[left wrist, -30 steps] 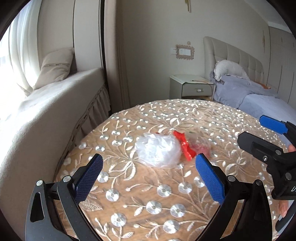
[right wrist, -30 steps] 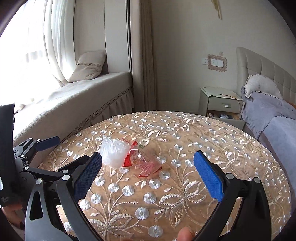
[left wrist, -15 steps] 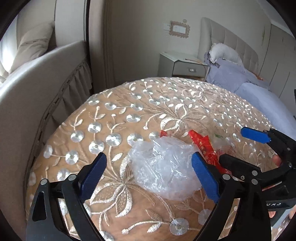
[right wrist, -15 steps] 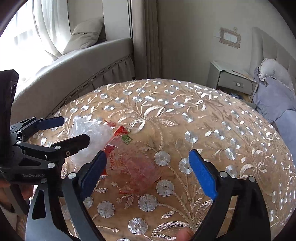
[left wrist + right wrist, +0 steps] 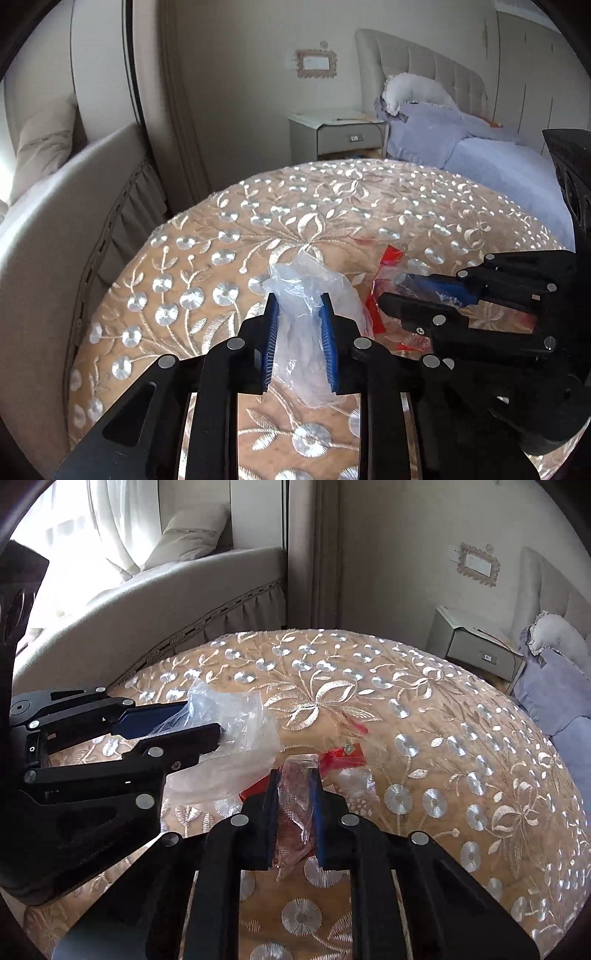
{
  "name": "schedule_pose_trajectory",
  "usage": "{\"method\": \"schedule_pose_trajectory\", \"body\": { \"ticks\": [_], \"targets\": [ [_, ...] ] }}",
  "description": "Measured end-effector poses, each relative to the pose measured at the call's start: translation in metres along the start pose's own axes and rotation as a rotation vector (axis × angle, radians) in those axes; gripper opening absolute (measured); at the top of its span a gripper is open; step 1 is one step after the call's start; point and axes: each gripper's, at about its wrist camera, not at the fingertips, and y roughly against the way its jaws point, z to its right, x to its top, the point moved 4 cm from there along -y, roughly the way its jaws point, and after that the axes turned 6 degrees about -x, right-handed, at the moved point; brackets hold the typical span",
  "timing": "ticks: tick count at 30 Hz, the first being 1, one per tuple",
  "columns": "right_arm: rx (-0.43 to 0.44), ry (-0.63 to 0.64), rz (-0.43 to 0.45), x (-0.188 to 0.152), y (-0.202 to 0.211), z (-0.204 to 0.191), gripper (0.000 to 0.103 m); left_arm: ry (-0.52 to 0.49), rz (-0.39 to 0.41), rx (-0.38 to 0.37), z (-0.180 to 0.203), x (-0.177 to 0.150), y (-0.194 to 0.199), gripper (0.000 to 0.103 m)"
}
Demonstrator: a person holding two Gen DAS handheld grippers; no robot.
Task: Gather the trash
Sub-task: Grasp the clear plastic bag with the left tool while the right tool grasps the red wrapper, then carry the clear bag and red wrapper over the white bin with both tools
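Observation:
A crumpled clear plastic bag (image 5: 301,295) lies on the round embroidered table (image 5: 221,258). My left gripper (image 5: 298,306) is shut on it, blue pads pinching the film; it also shows in the right wrist view (image 5: 199,723) with the clear plastic bag (image 5: 240,731). My right gripper (image 5: 295,786) is shut on a red and clear wrapper (image 5: 295,805). A red part of the wrapper (image 5: 341,757) sticks out beyond the fingers. In the left wrist view the right gripper (image 5: 413,291) holds the red wrapper (image 5: 384,266) just right of the bag.
A small red scrap (image 5: 358,725) lies on the cloth beyond the wrapper. A beige sofa (image 5: 147,602) curves behind the table on the left. A nightstand (image 5: 336,133) and a bed with lilac bedding (image 5: 480,147) stand beyond the table's far edge.
Both grippers have closed from wide open: the left onto the clear bag, the right onto the red wrapper. Both moved forward and down onto the trash.

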Motion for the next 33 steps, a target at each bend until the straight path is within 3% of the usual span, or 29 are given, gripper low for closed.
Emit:
{"method": "schedule_pose_trajectory", "body": {
  "ticks": [3, 8, 17, 33],
  "targets": [
    [-0.015, -0.035, 0.058, 0.001, 0.036, 0.012, 0.016, -0.017, 0.054, 0.004, 0.017, 0.005, 0.033, 0.021],
    [-0.060, -0.082, 0.182, -0.008, 0.123, 0.034, 0.016, -0.039, 0.146, -0.053, 0.060, 0.013, 0.091, 0.021],
    [-0.171, -0.136, 0.322, -0.063, 0.258, 0.075, 0.016, -0.159, 0.232, -0.185, 0.173, 0.009, 0.148, 0.021],
    [-0.442, -0.323, 0.324, -0.200, 0.365, 0.166, 0.016, -0.374, 0.216, -0.481, 0.389, -0.029, 0.169, 0.021]
  ]
}}
